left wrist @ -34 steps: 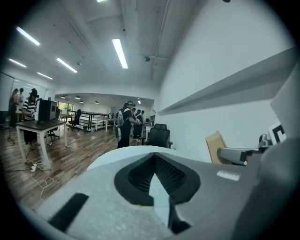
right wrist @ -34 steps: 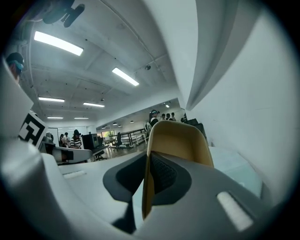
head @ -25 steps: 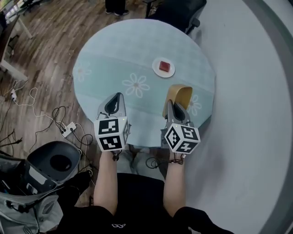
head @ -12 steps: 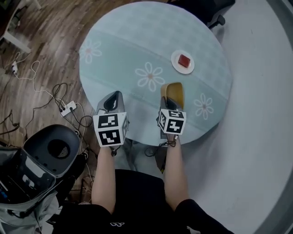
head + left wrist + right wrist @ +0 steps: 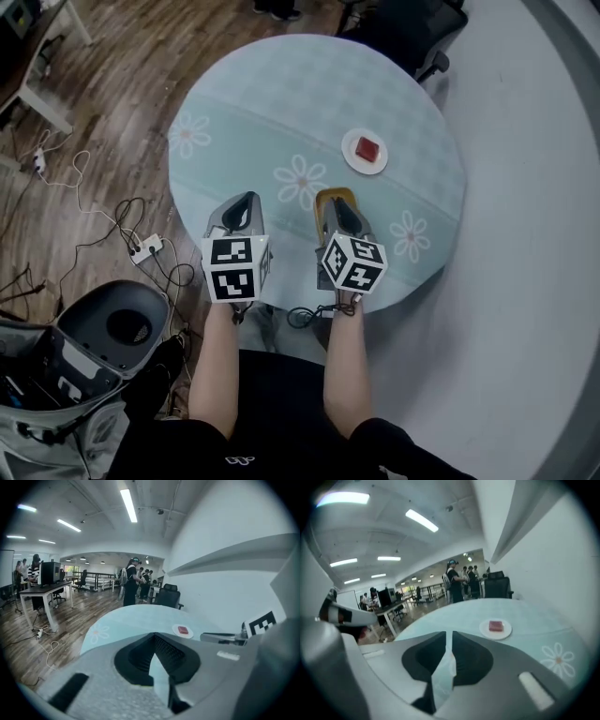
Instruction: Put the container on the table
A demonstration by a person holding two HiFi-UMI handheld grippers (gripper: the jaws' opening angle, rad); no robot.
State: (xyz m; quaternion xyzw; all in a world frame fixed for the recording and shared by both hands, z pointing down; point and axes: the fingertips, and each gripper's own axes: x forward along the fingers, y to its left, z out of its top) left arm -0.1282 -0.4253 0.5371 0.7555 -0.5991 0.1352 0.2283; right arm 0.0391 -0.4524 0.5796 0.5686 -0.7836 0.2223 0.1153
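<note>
A tan, wood-coloured container rests on the teal flowered cloth of the round table, near its front edge beside a daisy print. My right gripper lies over the container's near side. Its jaws are opening, and the right gripper view shows only cloth through the slit between them. My left gripper hovers at the front-left edge of the table, tips together and empty.
A white plate with a red block sits beyond the container. A dark office chair stands at the far side. Cables with a power strip and a grey bin-like unit lie on the floor to the left. People stand far off.
The right gripper carried the container left and down from the table's right edge onto the cloth beside the central daisy. The left gripper sank a little.
</note>
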